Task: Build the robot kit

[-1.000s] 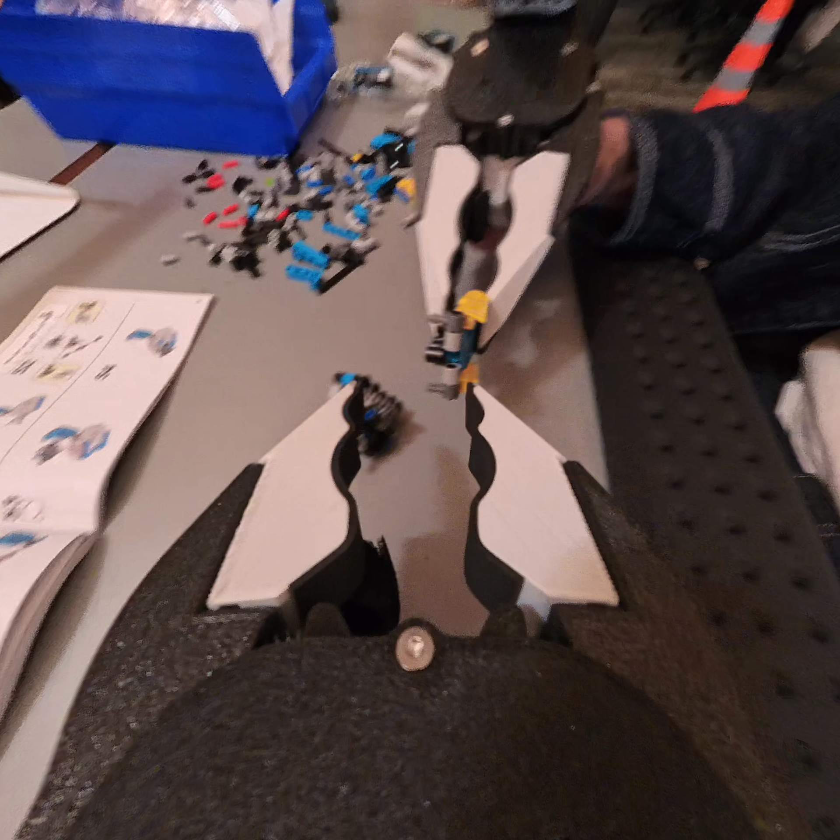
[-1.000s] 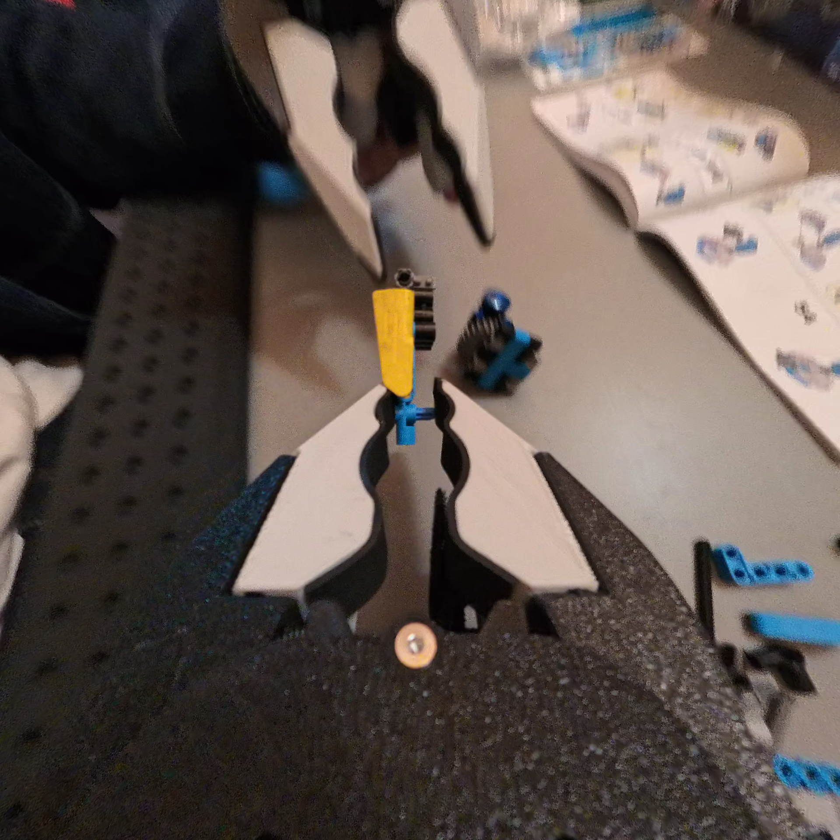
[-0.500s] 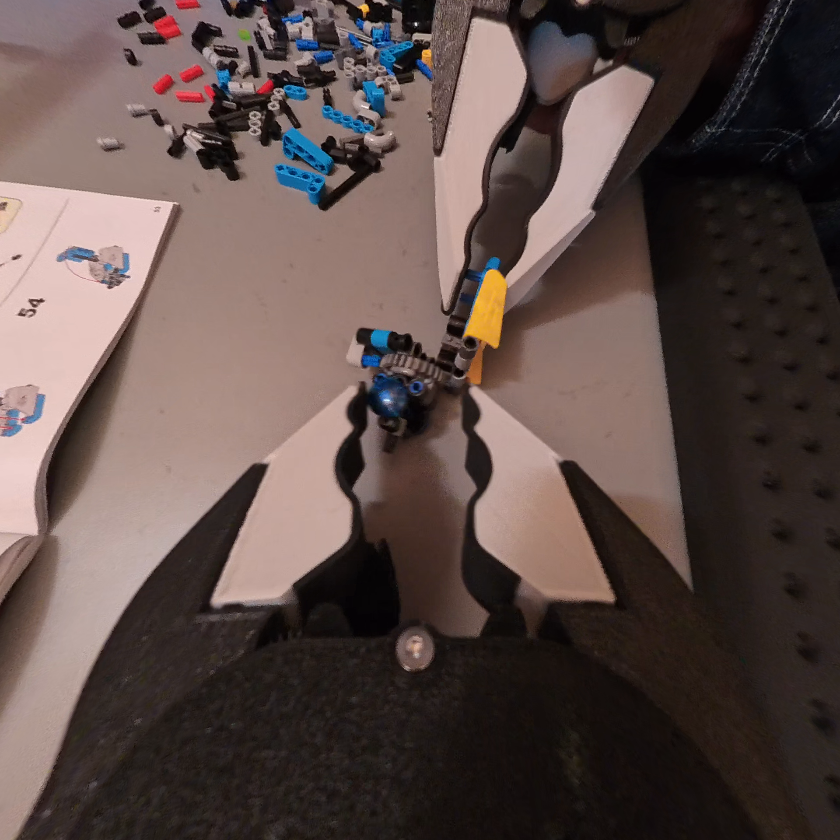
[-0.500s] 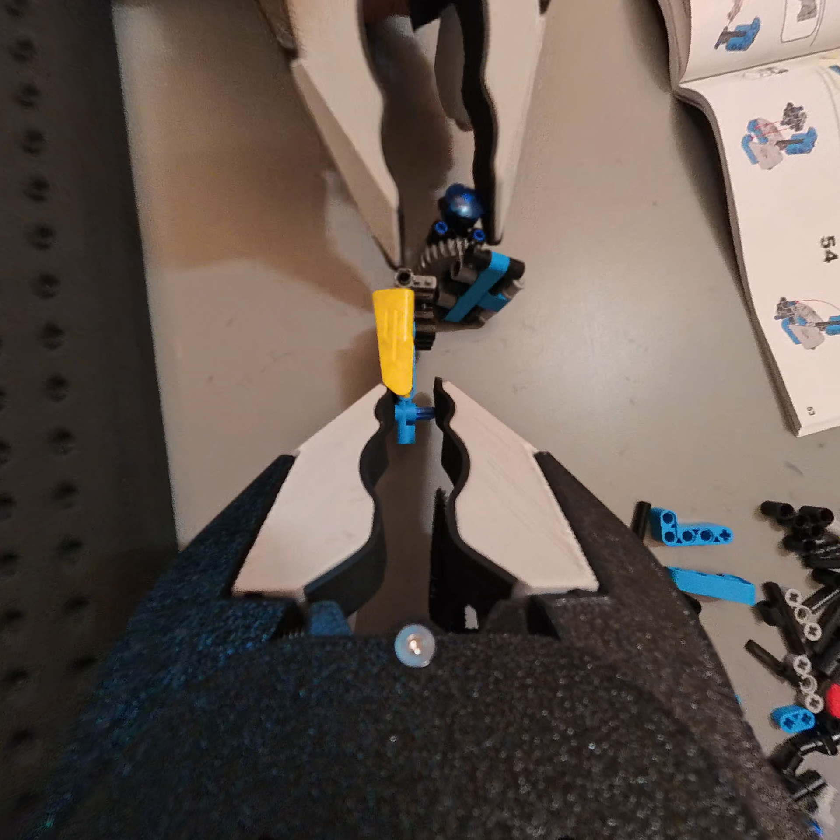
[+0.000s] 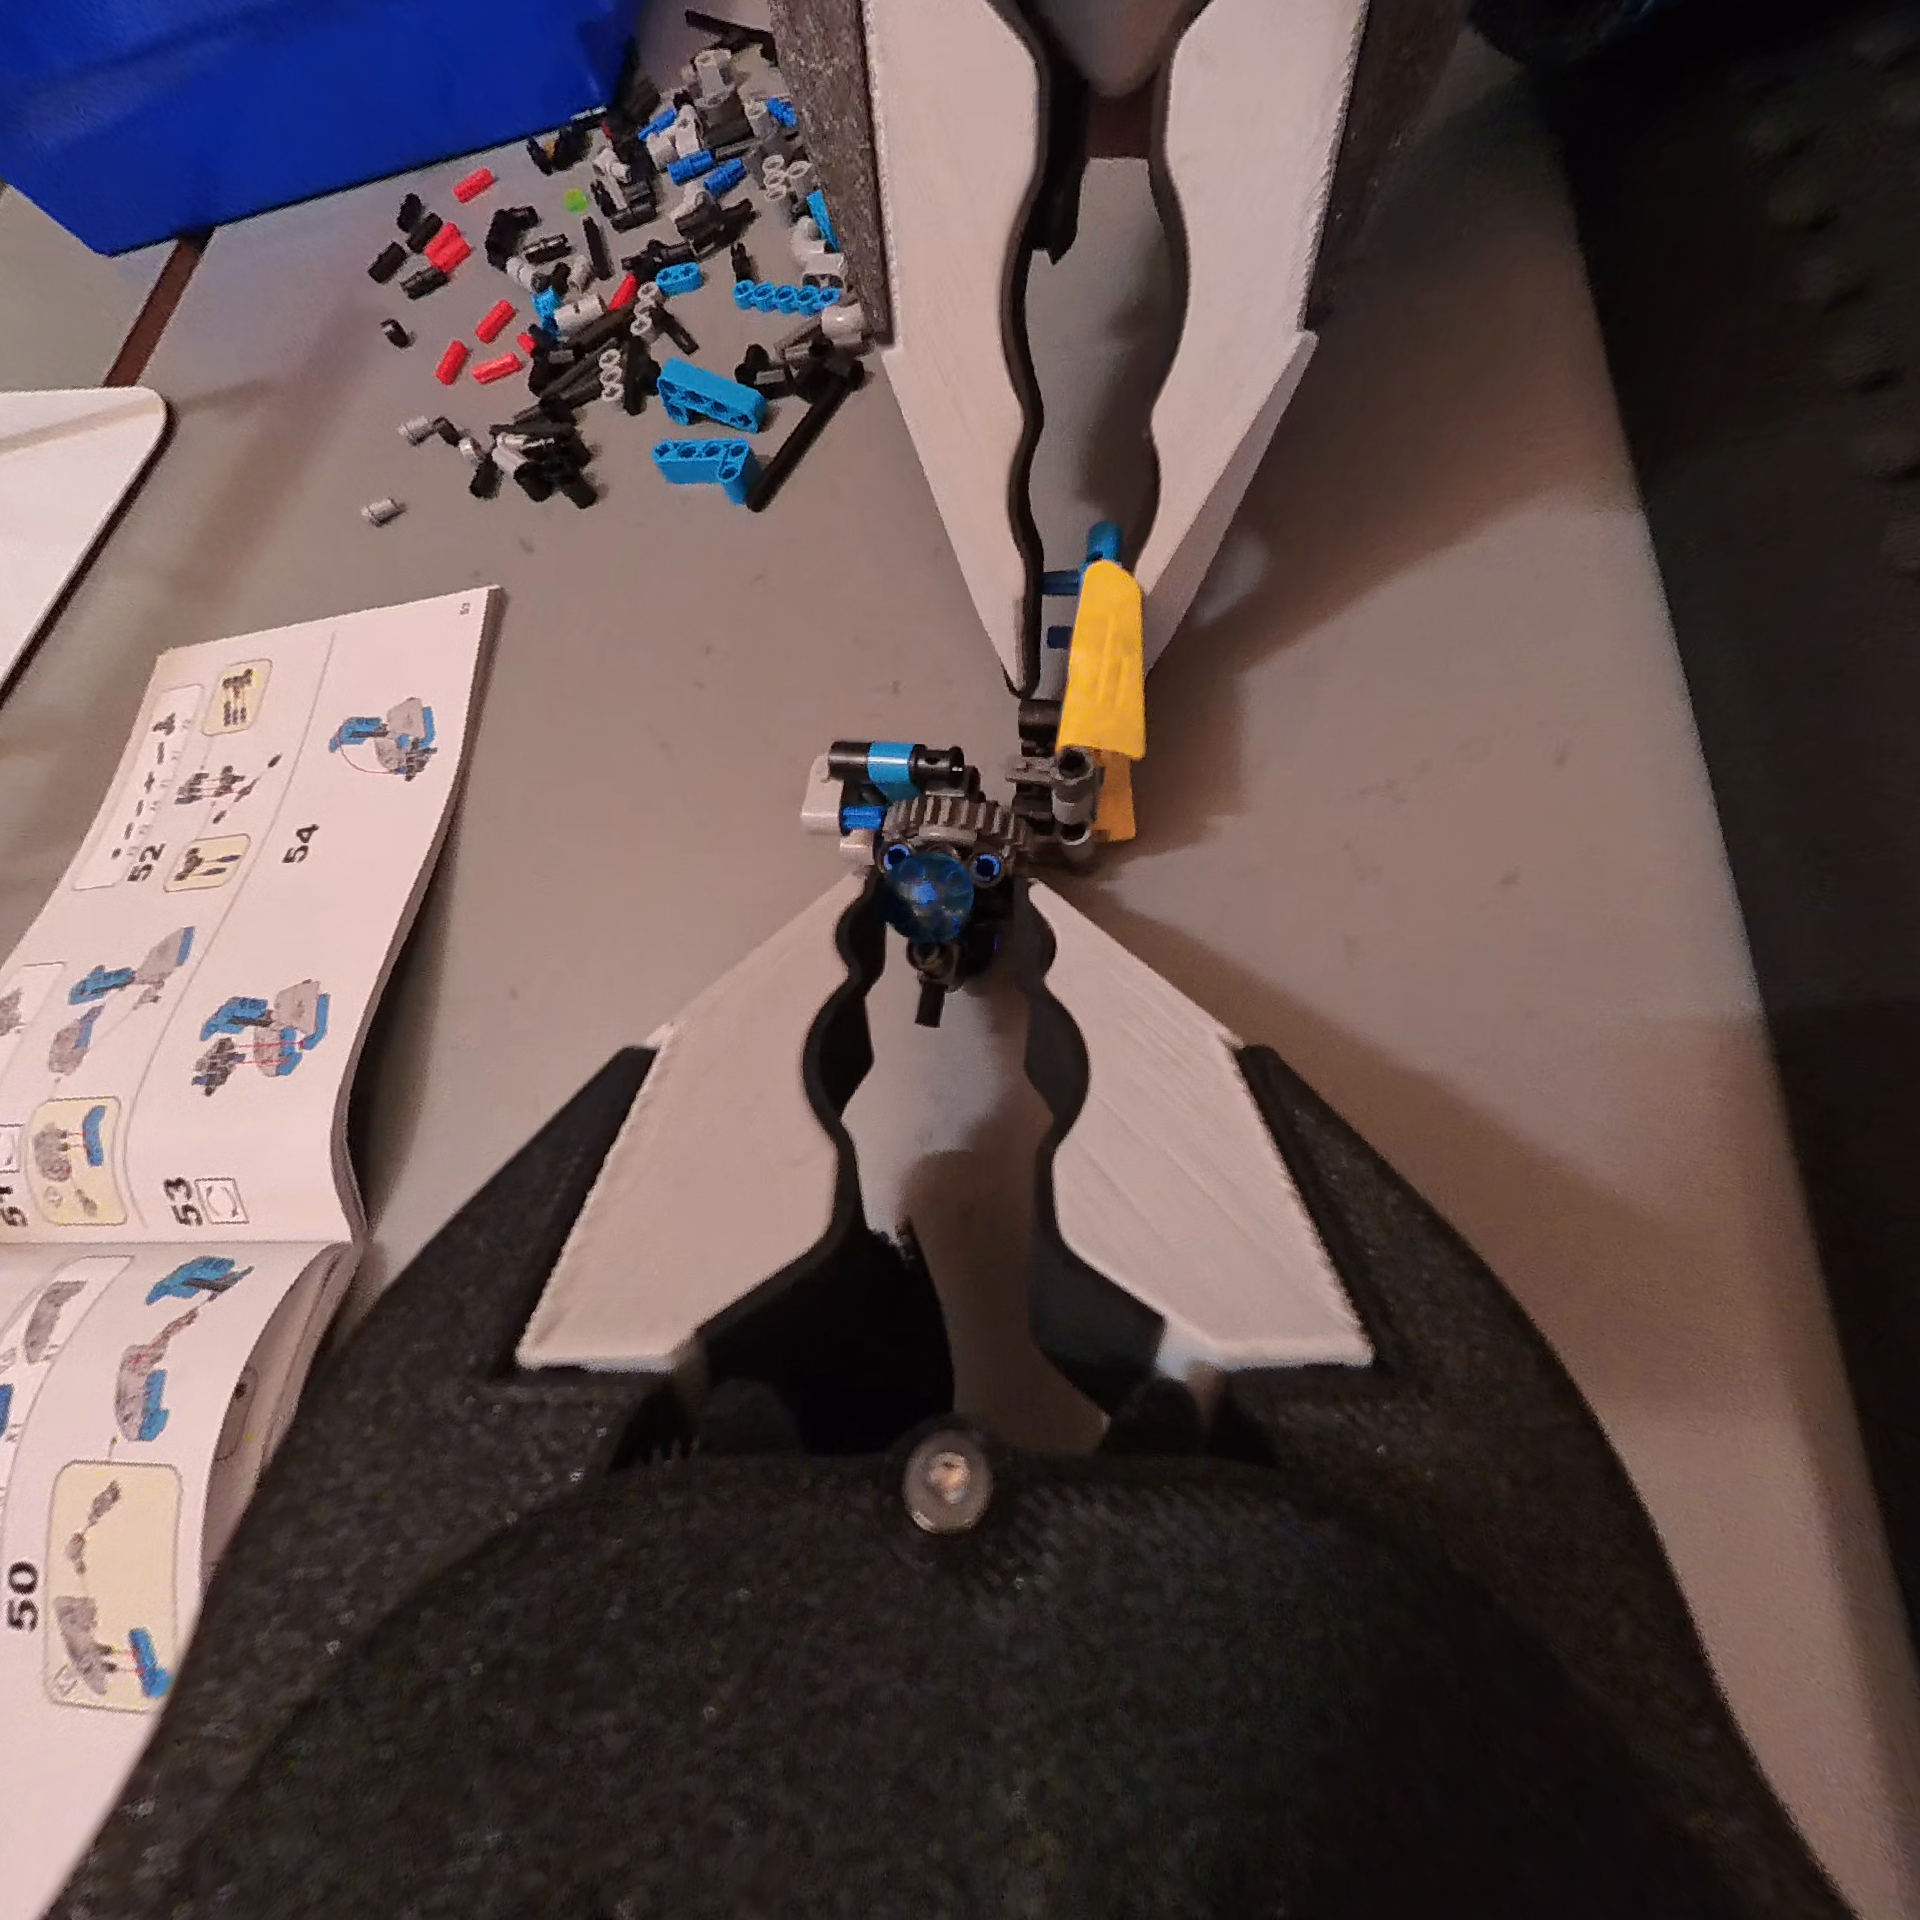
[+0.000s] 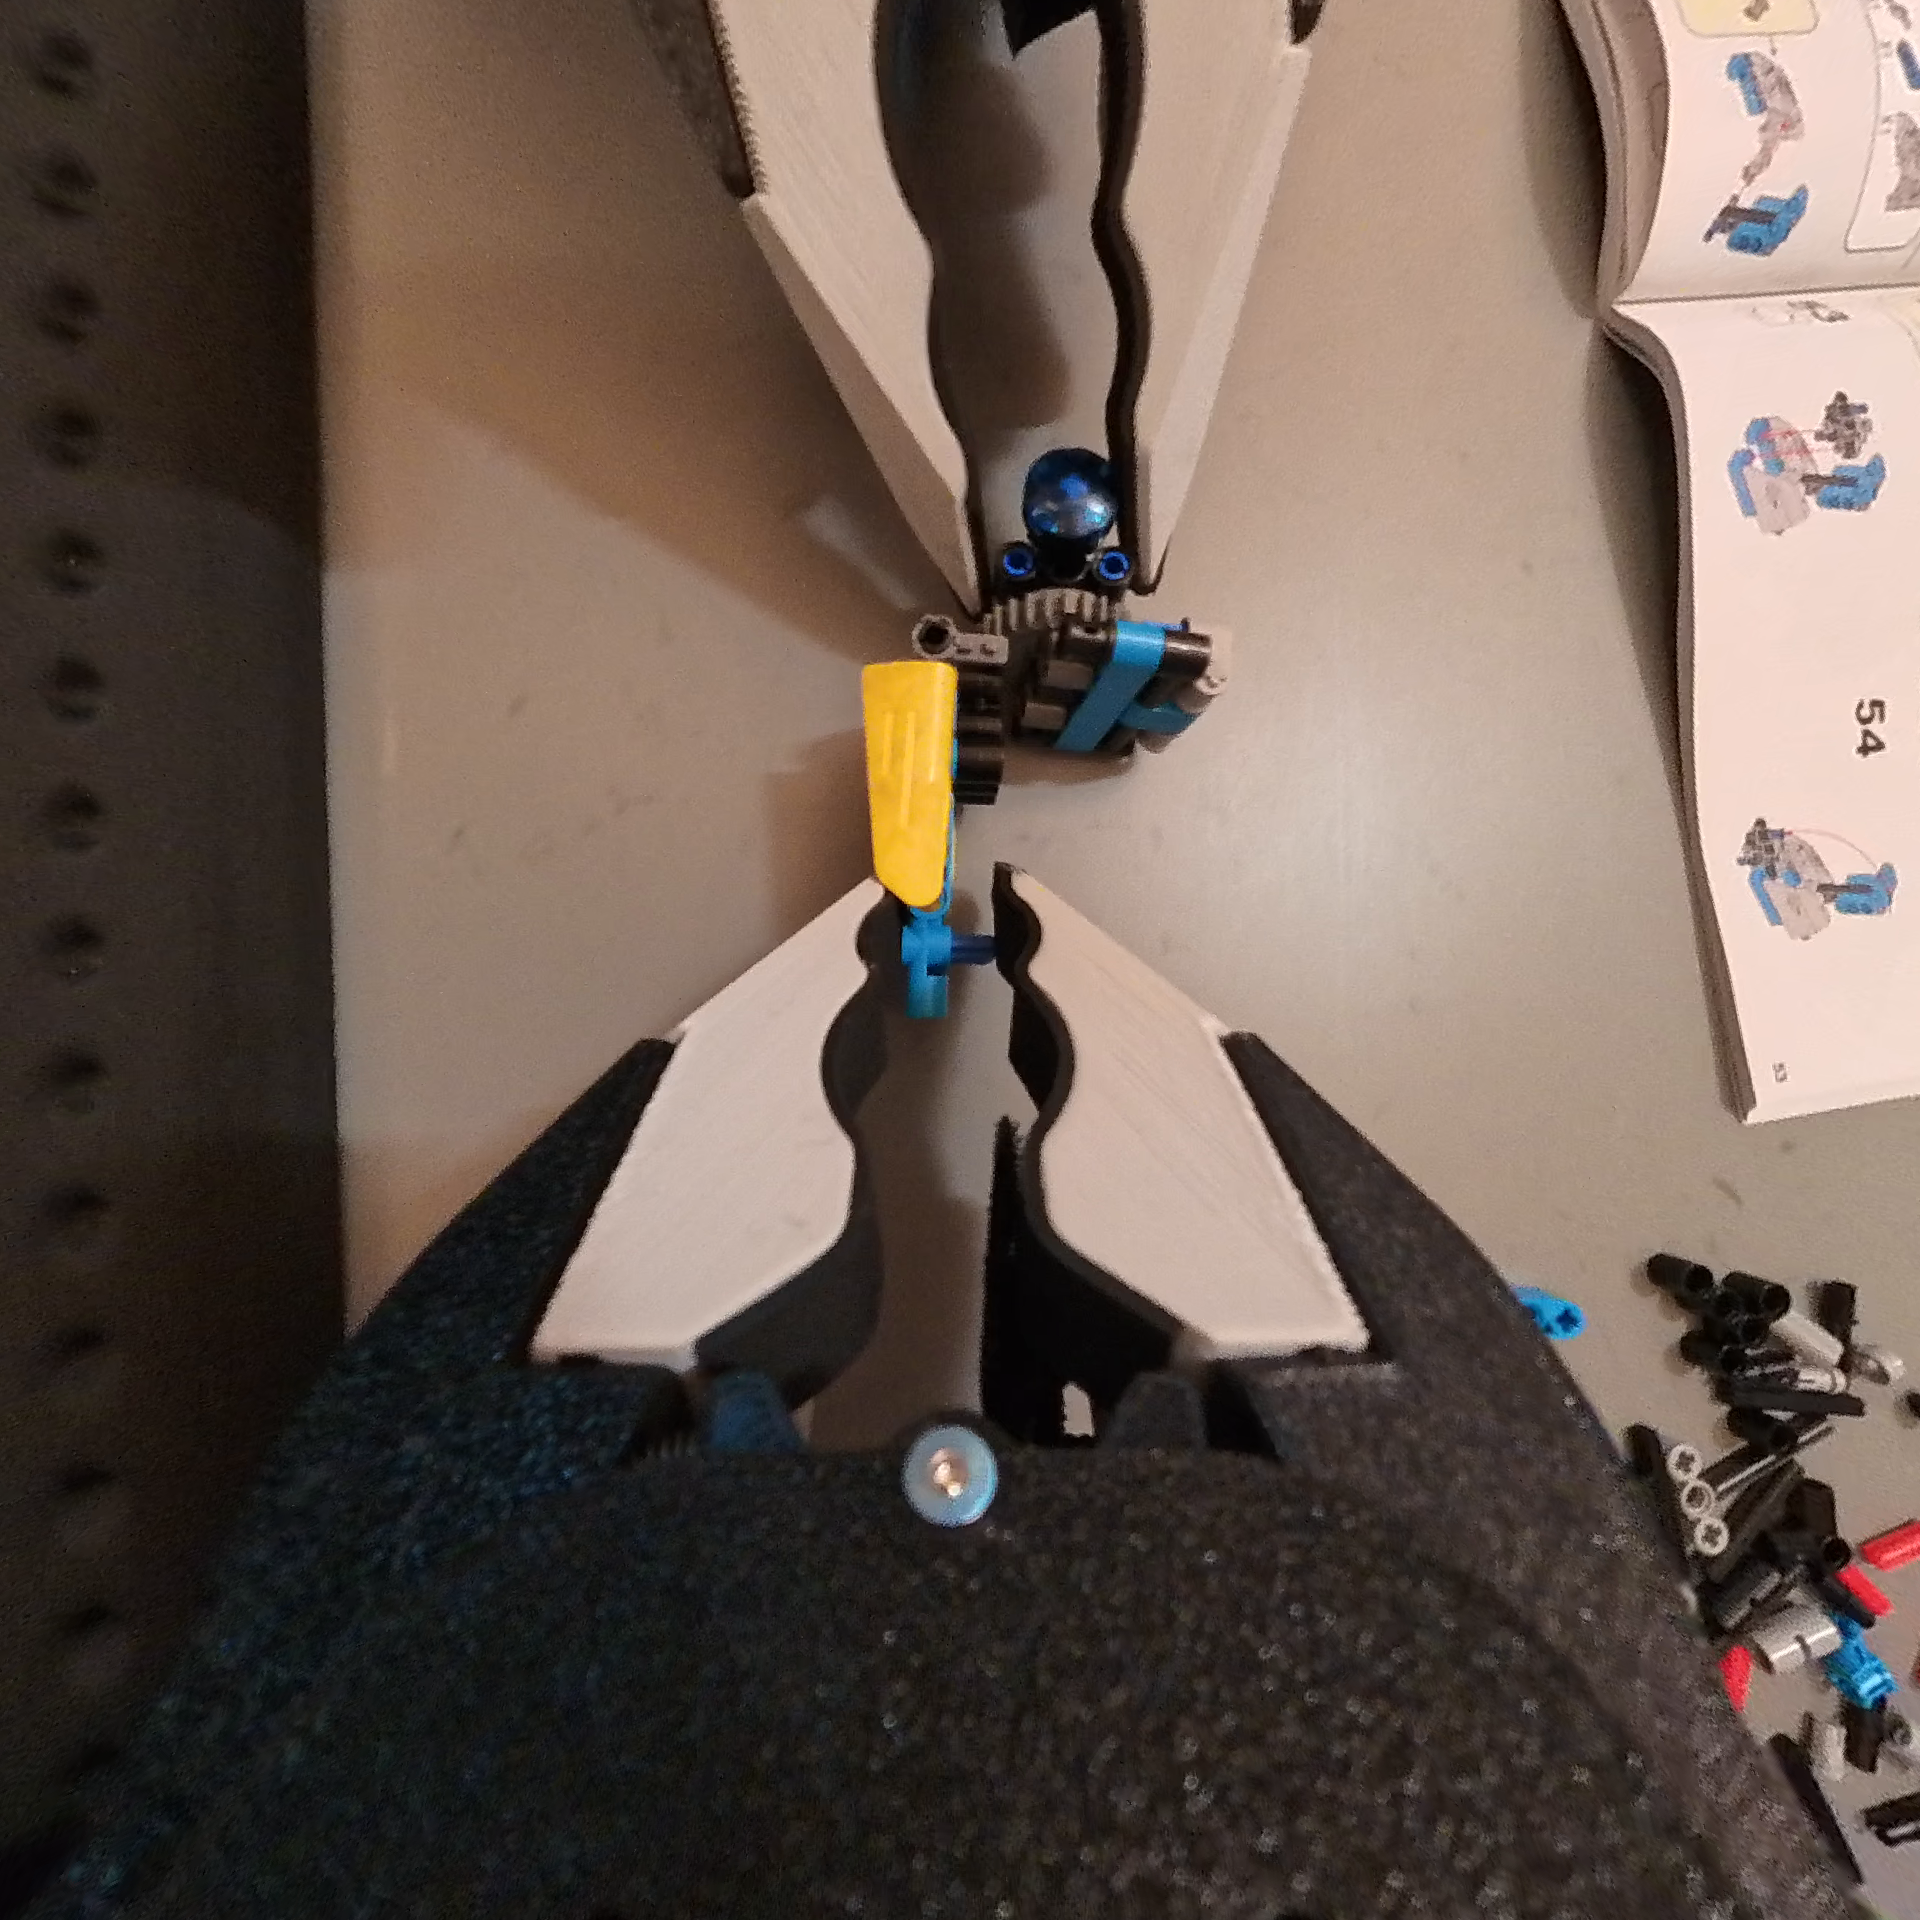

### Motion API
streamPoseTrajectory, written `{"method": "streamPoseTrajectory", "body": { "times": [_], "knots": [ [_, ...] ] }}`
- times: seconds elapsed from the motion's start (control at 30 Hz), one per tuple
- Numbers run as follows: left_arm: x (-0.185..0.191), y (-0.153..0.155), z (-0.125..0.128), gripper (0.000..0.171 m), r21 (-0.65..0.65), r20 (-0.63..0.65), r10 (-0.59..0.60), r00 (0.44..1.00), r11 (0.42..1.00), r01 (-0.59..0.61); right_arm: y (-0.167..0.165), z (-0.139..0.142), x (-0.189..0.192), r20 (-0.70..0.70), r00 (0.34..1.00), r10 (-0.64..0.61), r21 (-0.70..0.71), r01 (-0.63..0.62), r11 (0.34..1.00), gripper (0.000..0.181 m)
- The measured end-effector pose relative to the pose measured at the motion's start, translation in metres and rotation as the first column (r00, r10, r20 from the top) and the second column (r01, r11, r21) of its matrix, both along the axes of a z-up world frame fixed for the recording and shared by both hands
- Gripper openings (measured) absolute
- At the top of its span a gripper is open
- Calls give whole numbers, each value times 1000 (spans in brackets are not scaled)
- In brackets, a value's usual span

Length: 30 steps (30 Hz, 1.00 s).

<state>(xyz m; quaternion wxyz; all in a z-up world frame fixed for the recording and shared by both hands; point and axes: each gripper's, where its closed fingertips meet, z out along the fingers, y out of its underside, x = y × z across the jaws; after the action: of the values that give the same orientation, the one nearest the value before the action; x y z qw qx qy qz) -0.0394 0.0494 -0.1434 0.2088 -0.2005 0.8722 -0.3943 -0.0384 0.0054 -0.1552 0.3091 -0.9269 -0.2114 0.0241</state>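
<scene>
Since half a second ago the two grippers have drawn closer and both views have pulled back slightly, so more of the booklet and the blue bin now shows.

Left wrist view: the left gripper [image 5: 943, 914] sits at frame centre, its white fingers closed around the dark blue end of a small brick assembly [image 5: 940, 831]. A translucent blue dome [image 5: 928, 885] lies right between the fingertips, with a grey gear just above it. Coming down from the upper middle, the right gripper [image 5: 1086, 623] pinches a yellow panel piece [image 5: 1103, 665] with a blue pin at its top; that piece touches the right side of the assembly. At upper left lie a pile of loose bricks [image 5: 623, 312], black, blue, red and grey, and beyond it a blue bin [image 5: 260, 94]. An open instruction booklet [image 5: 208, 987] fills the left edge. All rest on a grey table [image 5: 1403, 831].

Right wrist view: the right gripper [image 6: 940, 914] at centre clamps a blue pin connector [image 6: 925, 956], its fingers narrowly parted around it, and the yellow panel piece [image 6: 909, 779] rises from that. The brick assembly [image 6: 1081, 686] sits just above right, held from the top of the frame by the left gripper [image 6: 1060, 561]. The booklet [image 6: 1787, 520] occupies the upper right, loose bricks [image 6: 1766, 1455] the lower right.
</scene>
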Motion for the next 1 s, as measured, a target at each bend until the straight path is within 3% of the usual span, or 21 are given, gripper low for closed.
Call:
{"method": "streamPoseTrajectory", "body": {
  "times": [0.13,0.5,0.73,0.87,0.97,1.0],
  "knots": [
    [0,1,0,24,20,3,10,1000,1000,-10,-4,-3,2,14,1000,8,-49,-7,999,17],
    [-5,-3,-2,23,48,18,2,1000,999,-3,0,-2,4,-12,998,62,-16,-62,998,17],
    [-4,0,-2,23,22,-7,12,1000,1000,-12,1,3,4,-23,1000,-2,9,2,1000,49],
    [-4,1,-2,23,22,-11,15,1000,1000,-14,20,18,-11,-69,997,-21,120,29,992,50],
    [-4,1,-2,23,19,-12,15,1000,1000,-15,28,13,-9,-10,999,-50,134,51,990,49],
    [-4,0,-2,23,18,-13,16,1000,1000,-16,31,13,-5,-2,997,-76,148,75,986,58]
  ]
}}
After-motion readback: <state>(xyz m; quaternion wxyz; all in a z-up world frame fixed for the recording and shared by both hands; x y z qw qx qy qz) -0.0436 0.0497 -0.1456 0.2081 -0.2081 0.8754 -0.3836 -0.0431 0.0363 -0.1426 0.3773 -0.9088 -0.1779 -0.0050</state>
